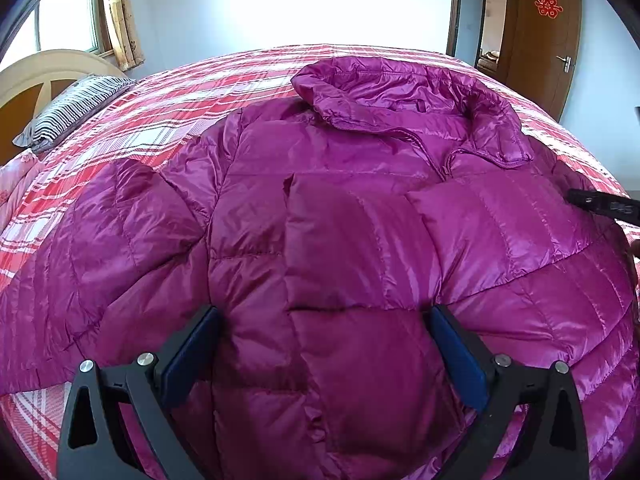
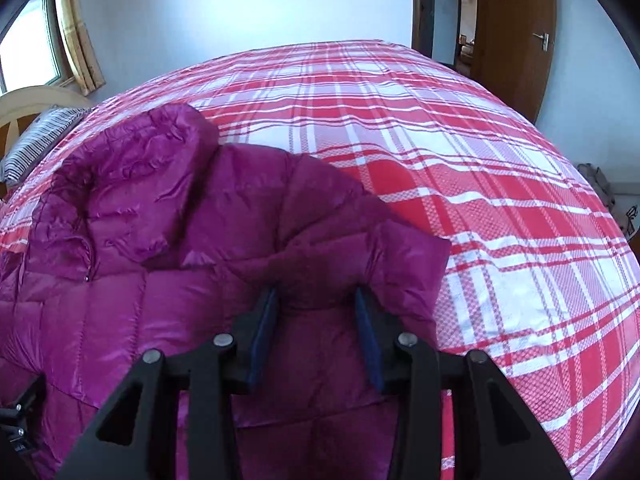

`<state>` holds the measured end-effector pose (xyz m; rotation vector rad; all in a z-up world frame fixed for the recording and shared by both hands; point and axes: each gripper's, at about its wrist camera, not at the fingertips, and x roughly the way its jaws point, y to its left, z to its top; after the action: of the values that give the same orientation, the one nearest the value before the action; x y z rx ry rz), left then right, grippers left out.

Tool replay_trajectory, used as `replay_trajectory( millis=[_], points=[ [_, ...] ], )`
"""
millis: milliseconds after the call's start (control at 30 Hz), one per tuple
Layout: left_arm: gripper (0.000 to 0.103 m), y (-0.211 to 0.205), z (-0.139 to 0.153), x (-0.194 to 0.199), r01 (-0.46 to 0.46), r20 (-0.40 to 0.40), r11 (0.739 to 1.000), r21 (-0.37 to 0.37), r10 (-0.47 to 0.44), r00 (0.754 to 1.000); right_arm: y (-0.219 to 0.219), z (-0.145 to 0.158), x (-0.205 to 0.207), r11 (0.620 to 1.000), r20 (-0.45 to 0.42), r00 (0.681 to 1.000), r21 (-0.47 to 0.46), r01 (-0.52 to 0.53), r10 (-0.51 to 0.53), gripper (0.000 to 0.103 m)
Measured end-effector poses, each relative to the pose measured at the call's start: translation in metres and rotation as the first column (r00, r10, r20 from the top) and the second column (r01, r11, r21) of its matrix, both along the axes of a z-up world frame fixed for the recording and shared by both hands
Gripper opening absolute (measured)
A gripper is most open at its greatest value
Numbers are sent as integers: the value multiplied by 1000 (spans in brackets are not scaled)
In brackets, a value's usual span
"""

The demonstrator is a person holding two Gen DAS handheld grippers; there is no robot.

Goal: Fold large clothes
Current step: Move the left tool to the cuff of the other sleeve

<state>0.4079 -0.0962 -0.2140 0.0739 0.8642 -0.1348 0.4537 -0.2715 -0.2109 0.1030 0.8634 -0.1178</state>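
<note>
Magenta down jacket [image 1: 340,216] lying front-up on a bed [image 1: 192,92] with a red-and-white plaid cover, collar [image 1: 400,100] toward the far edge.

Left wrist view: nearly the whole jacket shows. One sleeve [image 1: 120,248] spreads away from the jacket body on the pillow [image 1: 76,108] side; the opposite sleeve [image 1: 500,224] is folded in over the chest, its cuff near the zipper line. The left gripper [image 1: 326,320] hangs over the lower front of the jacket, its blue-padded fingers [image 1: 192,356] spread wide with a broad panel of fabric between them; the pads do not press on it. At the right edge of this view a dark tip of the right gripper [image 1: 600,202] lies against the folded sleeve.

Right wrist view: only the collar-side half of the jacket shows, together with a wide bare stretch of plaid cover beyond it, a wooden door [image 2: 516,36] and a window with curtain [image 2: 80,40] past the bed. The right gripper [image 2: 316,300] sits partly closed, a raised ridge of sleeve fabric between its pads [image 2: 368,336]; both pads appear to touch it. The headboard [image 1: 48,68] shows beside the pillow in both views.
</note>
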Motion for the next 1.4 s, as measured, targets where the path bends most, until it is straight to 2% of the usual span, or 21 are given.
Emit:
replay_trajectory(
  millis=[167, 233, 333, 433, 500, 700, 867, 1167, 1233, 1400],
  points=[
    [102, 0, 0, 0, 0, 0, 1000, 1, 0, 1000, 20, 33, -35, 1000, 33, 999, -5, 1, -1, 46],
    [102, 0, 0, 0, 0, 0, 1000, 0, 0, 1000, 36, 44, -48, 999, 47, 998, -9, -33, 33, 55],
    [102, 0, 0, 0, 0, 0, 1000, -1, 0, 1000, 65, 50, -65, 995, 63, 994, -24, -92, 93, 61],
    [102, 0, 0, 0, 0, 1, 1000, 0, 0, 1000, 90, 40, -70, 992, 70, 990, -25, -123, 124, 61],
    [102, 0, 0, 0, 0, 0, 1000, -1, 0, 1000, 104, 28, -69, 989, 66, 989, -60, -132, 136, 61],
    [102, 0, -1, 0, 0, 0, 1000, -1, 0, 1000, 113, -2, -65, 988, 45, 989, -70, -136, 139, 61],
    [102, -1, -1, 0, 1, 0, 1000, 3, -1, 1000, 110, -9, -62, 990, 26, 991, -53, -132, 133, 64],
    [102, 3, 1, 3, 17, -32, 1000, -21, -18, 999, 123, -15, -63, 984, 22, 991, -122, -130, 133, 65],
    [102, 10, 7, -4, 18, -31, 999, -27, -19, 999, 121, -16, -64, 985, 30, 991, -116, -129, 134, 65],
    [102, 62, 37, -42, -72, 25, 995, -73, 74, 997, 119, -16, -66, 985, 39, 990, -116, -130, 135, 65]
  ],
)
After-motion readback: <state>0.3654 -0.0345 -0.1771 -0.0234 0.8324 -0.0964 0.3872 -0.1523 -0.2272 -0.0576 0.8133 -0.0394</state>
